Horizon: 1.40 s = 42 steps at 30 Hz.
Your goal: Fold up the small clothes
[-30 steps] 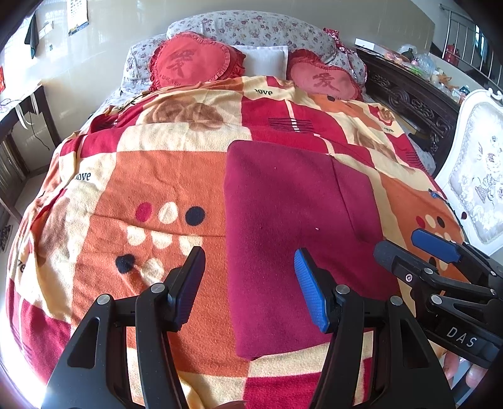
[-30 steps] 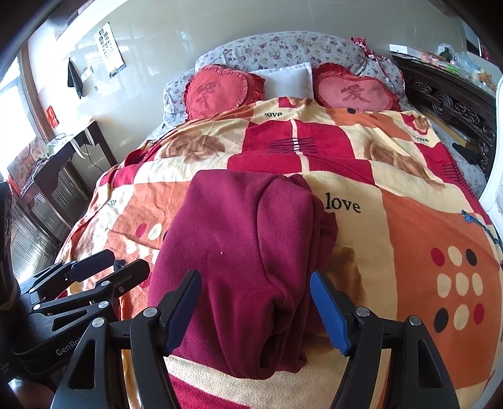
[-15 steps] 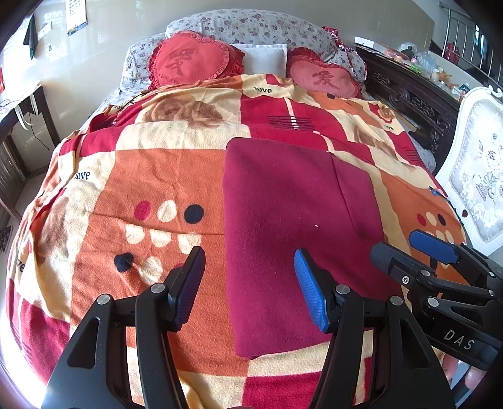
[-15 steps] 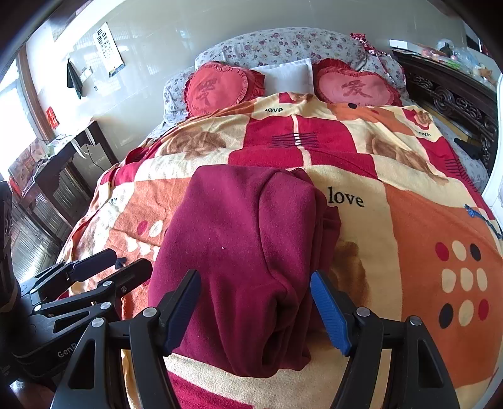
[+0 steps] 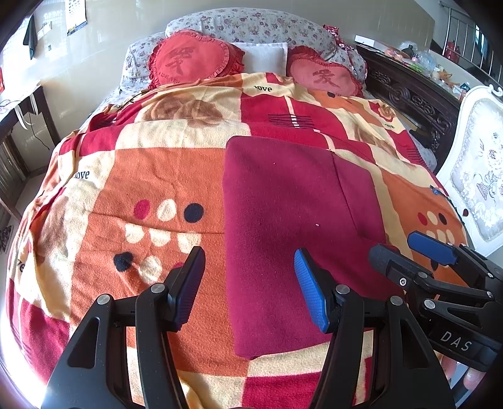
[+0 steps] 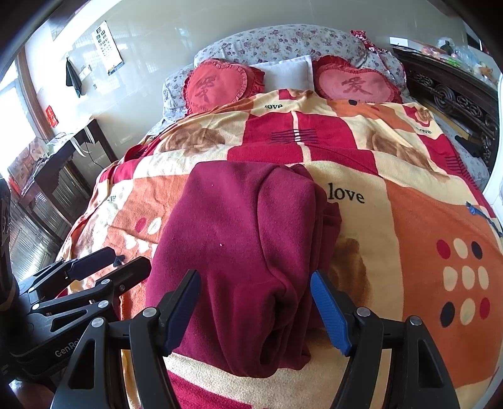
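A dark red fleece garment (image 5: 283, 226) lies folded into a long rectangle on the patterned blanket (image 5: 151, 188). In the right wrist view the garment (image 6: 239, 251) shows a rolled fold along its right side. My left gripper (image 5: 248, 289) is open and empty, above the garment's near left edge. My right gripper (image 6: 254, 308) is open and empty, above the garment's near end. Each gripper also shows in the other's view: the right one (image 5: 421, 254) and the left one (image 6: 107, 264).
Two red heart cushions (image 5: 191, 59) and floral pillows (image 5: 251, 25) lie at the bed's head. A dark carved bed frame (image 5: 411, 97) and a white upholstered chair (image 5: 478, 176) stand on the right. A dark desk (image 6: 63, 151) stands on the left.
Both grippers have drifted slightly back toward the bed's near end. The garment has not moved, and both grippers stay open.
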Each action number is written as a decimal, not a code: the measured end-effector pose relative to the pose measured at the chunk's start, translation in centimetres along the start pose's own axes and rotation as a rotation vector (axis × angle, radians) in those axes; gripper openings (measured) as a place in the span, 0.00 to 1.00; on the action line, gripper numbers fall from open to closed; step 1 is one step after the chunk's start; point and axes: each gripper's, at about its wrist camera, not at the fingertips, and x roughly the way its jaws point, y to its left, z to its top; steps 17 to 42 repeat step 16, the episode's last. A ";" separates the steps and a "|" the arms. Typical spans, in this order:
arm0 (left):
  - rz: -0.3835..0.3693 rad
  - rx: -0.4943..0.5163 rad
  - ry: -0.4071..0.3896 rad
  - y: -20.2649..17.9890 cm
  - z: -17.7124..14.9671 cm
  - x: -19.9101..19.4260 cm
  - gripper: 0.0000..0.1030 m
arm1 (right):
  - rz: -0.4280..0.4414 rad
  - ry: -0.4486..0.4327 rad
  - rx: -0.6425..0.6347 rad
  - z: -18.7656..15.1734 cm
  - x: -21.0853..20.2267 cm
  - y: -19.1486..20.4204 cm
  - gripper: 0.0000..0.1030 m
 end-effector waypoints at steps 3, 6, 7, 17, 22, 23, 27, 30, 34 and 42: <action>-0.001 -0.001 0.004 -0.1 0.0 0.0 0.57 | -0.002 0.002 -0.005 0.0 0.0 0.1 0.68; -0.001 0.001 0.005 -0.1 0.1 0.1 0.57 | -0.001 0.005 -0.004 0.0 0.1 0.1 0.68; 0.000 0.000 0.003 -0.2 0.1 0.1 0.57 | -0.002 0.005 -0.004 0.0 0.1 0.1 0.68; -0.010 -0.009 -0.042 0.5 0.4 -0.1 0.57 | 0.001 0.010 -0.003 -0.1 0.4 -0.1 0.68; -0.010 -0.009 -0.042 0.5 0.4 -0.1 0.57 | 0.001 0.010 -0.003 -0.1 0.4 -0.1 0.68; -0.010 -0.009 -0.042 0.5 0.4 -0.1 0.57 | 0.001 0.010 -0.003 -0.1 0.4 -0.1 0.68; -0.010 -0.009 -0.042 0.5 0.4 -0.1 0.57 | 0.001 0.010 -0.003 -0.1 0.4 -0.1 0.68; -0.010 -0.009 -0.042 0.5 0.4 -0.1 0.57 | 0.001 0.010 -0.003 -0.1 0.4 -0.1 0.68; -0.010 -0.009 -0.042 0.5 0.4 -0.1 0.57 | 0.001 0.010 -0.003 -0.1 0.4 -0.1 0.68; -0.010 -0.009 -0.042 0.5 0.4 -0.1 0.57 | 0.001 0.010 -0.003 -0.1 0.4 -0.1 0.68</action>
